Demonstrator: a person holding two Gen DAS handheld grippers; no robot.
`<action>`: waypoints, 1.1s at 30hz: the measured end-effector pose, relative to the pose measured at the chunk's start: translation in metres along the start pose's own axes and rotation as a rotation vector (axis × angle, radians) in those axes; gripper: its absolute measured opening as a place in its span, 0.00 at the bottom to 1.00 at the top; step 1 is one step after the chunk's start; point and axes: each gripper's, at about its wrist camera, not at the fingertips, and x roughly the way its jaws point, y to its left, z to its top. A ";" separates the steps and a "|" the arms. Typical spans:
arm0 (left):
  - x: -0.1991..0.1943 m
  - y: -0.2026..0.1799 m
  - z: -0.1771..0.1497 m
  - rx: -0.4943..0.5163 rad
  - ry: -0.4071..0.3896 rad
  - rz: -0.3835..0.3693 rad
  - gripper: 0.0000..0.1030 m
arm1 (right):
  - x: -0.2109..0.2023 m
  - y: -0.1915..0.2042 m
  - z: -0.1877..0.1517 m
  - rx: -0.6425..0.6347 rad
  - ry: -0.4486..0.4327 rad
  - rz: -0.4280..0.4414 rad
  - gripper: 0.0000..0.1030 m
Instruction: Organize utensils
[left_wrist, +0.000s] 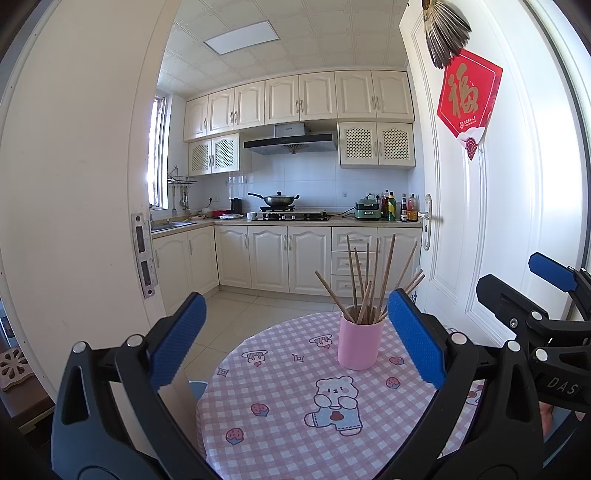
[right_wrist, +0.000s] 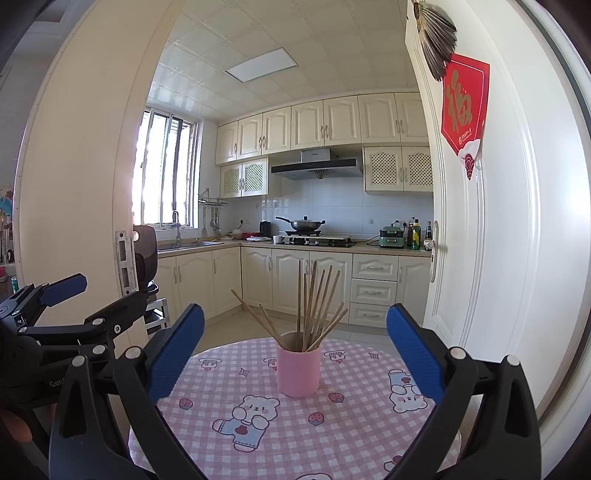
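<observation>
A pink cup stands upright on the round table with the pink checked cloth. Several wooden chopsticks stand in it, fanned out. My left gripper is open and empty, held above the near side of the table, the cup just inside its right finger. My right gripper is open and empty, with the cup and chopsticks centred between its fingers but farther away. Each gripper shows at the edge of the other's view.
An open white door with a red decoration stands close on the right of the table. A white door frame is on the left. The kitchen floor and cabinets lie beyond the table.
</observation>
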 end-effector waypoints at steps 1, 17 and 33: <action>0.000 0.000 0.000 0.000 0.000 0.000 0.94 | 0.000 0.000 0.000 0.000 0.000 -0.001 0.92; 0.002 0.001 -0.001 0.001 0.001 0.002 0.94 | 0.001 0.001 -0.001 0.003 0.003 0.001 0.92; 0.002 0.002 -0.002 -0.001 0.003 0.001 0.94 | 0.002 0.002 -0.001 0.003 0.006 0.001 0.92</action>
